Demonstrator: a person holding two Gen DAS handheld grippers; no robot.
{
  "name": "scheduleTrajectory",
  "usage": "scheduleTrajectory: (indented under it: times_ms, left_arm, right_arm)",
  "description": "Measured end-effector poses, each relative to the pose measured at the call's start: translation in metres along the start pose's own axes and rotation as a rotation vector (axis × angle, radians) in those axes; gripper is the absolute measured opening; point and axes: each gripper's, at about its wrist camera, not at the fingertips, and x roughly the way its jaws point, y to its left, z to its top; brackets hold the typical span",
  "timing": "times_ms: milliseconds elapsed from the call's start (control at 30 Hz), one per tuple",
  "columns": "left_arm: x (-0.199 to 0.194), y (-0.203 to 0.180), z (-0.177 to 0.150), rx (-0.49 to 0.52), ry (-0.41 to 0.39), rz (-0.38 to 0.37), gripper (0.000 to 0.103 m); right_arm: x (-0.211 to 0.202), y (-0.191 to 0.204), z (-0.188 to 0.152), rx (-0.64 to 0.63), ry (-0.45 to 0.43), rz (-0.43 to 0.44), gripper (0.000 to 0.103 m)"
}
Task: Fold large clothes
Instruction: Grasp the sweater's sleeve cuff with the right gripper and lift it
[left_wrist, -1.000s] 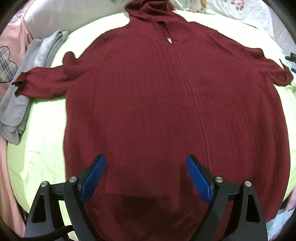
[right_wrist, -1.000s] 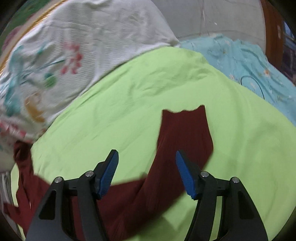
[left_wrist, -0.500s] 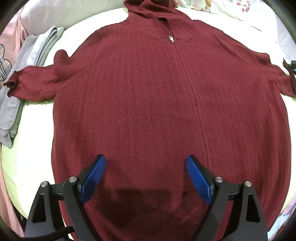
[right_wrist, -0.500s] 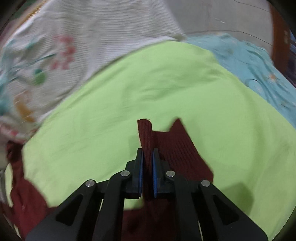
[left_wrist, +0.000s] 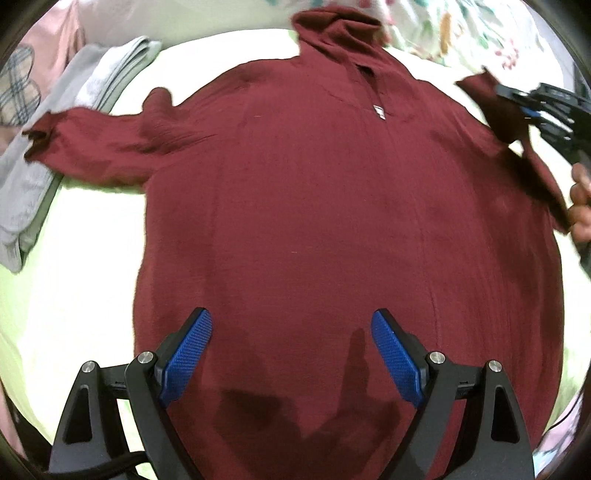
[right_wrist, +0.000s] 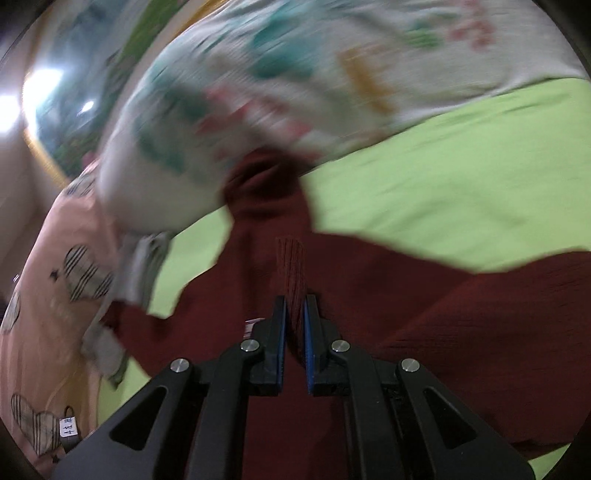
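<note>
A dark red zip hoodie (left_wrist: 314, 206) lies front up on a lime green sheet (left_wrist: 74, 288), hood at the far end, left sleeve (left_wrist: 96, 144) spread out. My left gripper (left_wrist: 291, 354) is open and empty above the hoodie's lower body. My right gripper (right_wrist: 294, 325) is shut on the cuff of the right sleeve (right_wrist: 291, 273) and holds it lifted over the hoodie's body (right_wrist: 461, 325). In the left wrist view the right gripper (left_wrist: 517, 101) shows at the upper right with the raised sleeve (left_wrist: 517, 147).
A folded grey garment (left_wrist: 55, 140) lies left of the hoodie, under its left cuff. A pink heart-print fabric (right_wrist: 48, 295) lies further left. A white floral quilt (right_wrist: 295, 85) is bunched behind the hood. A person's hand (left_wrist: 581, 210) shows at the right edge.
My right gripper, shut on the right cuff since half a second ago, has lifted the sleeve and swung it inward over the hoodie. My left gripper stayed open, moving only slightly.
</note>
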Motion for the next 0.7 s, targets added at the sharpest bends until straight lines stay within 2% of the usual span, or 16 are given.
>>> scheduleTrajectory:
  times_ms: [233,367,533,633,667,700]
  left_arm:
    - [-0.001,0.039,0.002,-0.07,-0.006,-0.038,0.089]
    - [-0.005,0.054,0.004,-0.089,-0.017,-0.065,0.089]
    - [-0.006,0.065,0.007,-0.1,-0.014,-0.096,0.089]
    - [-0.01,0.067,0.007,-0.087,-0.02,-0.116,0.089]
    - [-0.01,0.068,0.013,-0.082,-0.027,-0.127,0.089]
    - [-0.009,0.069,0.017,-0.081,-0.028,-0.138,0.089]
  right_arm:
    - [0.081,0.089,-0.032,-0.045,0.109,0.132,0.009]
    - [0.119,0.118,-0.048,-0.066,0.178,0.205,0.009]
    - [0.149,0.133,-0.065,-0.079,0.263,0.236,0.013]
    - [0.148,0.128,-0.067,-0.057,0.289,0.253,0.027]
    - [0.143,0.126,-0.067,-0.051,0.284,0.258,0.039]
    - [0.136,0.126,-0.066,-0.055,0.268,0.255,0.044]
